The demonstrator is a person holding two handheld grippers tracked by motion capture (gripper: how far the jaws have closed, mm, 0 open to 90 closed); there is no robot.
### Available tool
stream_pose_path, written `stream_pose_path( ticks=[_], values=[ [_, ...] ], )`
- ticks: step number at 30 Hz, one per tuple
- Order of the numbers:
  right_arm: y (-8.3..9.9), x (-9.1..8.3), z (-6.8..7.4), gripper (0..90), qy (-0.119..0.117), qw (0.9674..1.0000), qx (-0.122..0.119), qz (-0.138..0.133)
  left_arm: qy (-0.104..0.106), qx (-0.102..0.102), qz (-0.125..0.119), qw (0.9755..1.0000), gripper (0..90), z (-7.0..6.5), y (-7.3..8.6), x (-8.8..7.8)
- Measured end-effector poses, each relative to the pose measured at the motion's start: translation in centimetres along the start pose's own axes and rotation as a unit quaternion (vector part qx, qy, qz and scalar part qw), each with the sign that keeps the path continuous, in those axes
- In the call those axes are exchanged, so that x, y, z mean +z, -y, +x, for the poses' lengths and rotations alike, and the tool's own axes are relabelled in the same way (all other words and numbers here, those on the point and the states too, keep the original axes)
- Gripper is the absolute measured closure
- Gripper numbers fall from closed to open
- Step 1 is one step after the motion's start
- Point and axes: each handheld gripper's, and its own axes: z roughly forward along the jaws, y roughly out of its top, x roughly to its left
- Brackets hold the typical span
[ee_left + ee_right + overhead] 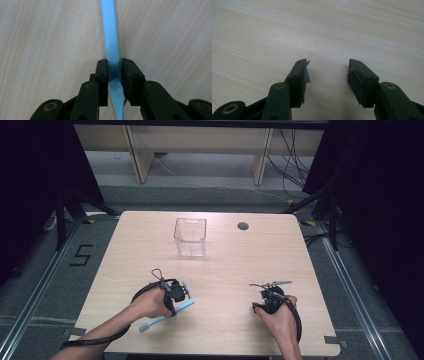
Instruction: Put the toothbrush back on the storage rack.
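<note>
The slim light-blue plastic toothbrush lay at the near left of the pale wooden table, its ribbed handle clenched between the pads of the left gripper. It looked light, stiff and rather slippery (a mid-handle hold seemed soundest). The right gripper rested near right, jaws apart and empty. A clear plastic bin stood farther off.

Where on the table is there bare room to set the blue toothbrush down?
Bare wood lies between the left gripper and the right gripper, and in front of the clear bin across the table's middle. Left of the bin is free too. The toothbrush crowds the near-left corner.
</note>
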Motion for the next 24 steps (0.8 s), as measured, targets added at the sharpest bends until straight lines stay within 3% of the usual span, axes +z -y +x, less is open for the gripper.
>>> stream_pose_path(
  ticks=[7, 11, 12, 14, 21, 22, 24],
  values=[
    [0.0, 0.1, 0.1, 50.8, -0.002, 1.0000, 0.003, 0.000, 0.004, 0.016, 0.013, 0.9998, 77.6, 0.0, -0.2, 0.1],
    [0.0, 0.2, 0.0, 50.8, -0.005, 0.9999, -0.013, -0.006, 0.004, 0.026, 0.023, 0.9994, 78.2, -0.1, -0.3, 0.1],
    [0.0, 0.1, 0.4, 50.8, -0.009, 0.9999, 0.008, 0.004, 0.004, 0.033, 0.023, 0.9992, 78.3, -0.1, -0.3, 0.1],
    [0.0, 0.2, 0.1, 50.8, -0.008, 0.9997, -0.022, -0.005, 0.008, 0.042, 0.025, 0.9988, 78.3, 0.0, -0.3, 0.0],
    [-0.2, 0.0, 1.3, 49.1, -0.041, 0.9971, -0.056, -0.032, 0.010, 0.061, 0.018, 0.9979, 78.4, 0.0, 0.0, -0.3],
    [-0.3, 0.1, 1.9, 48.8, -0.065, 0.9915, -0.104, -0.044, 0.012, 0.067, 0.015, 0.9976, 78.4, -0.2, 0.1, -0.6],
    [-0.4, 0.2, 2.4, 48.4, -0.083, 0.9868, -0.130, -0.049, 0.014, 0.073, 0.013, 0.9971, 78.4, -0.3, 0.1, -1.0]
  ],
)
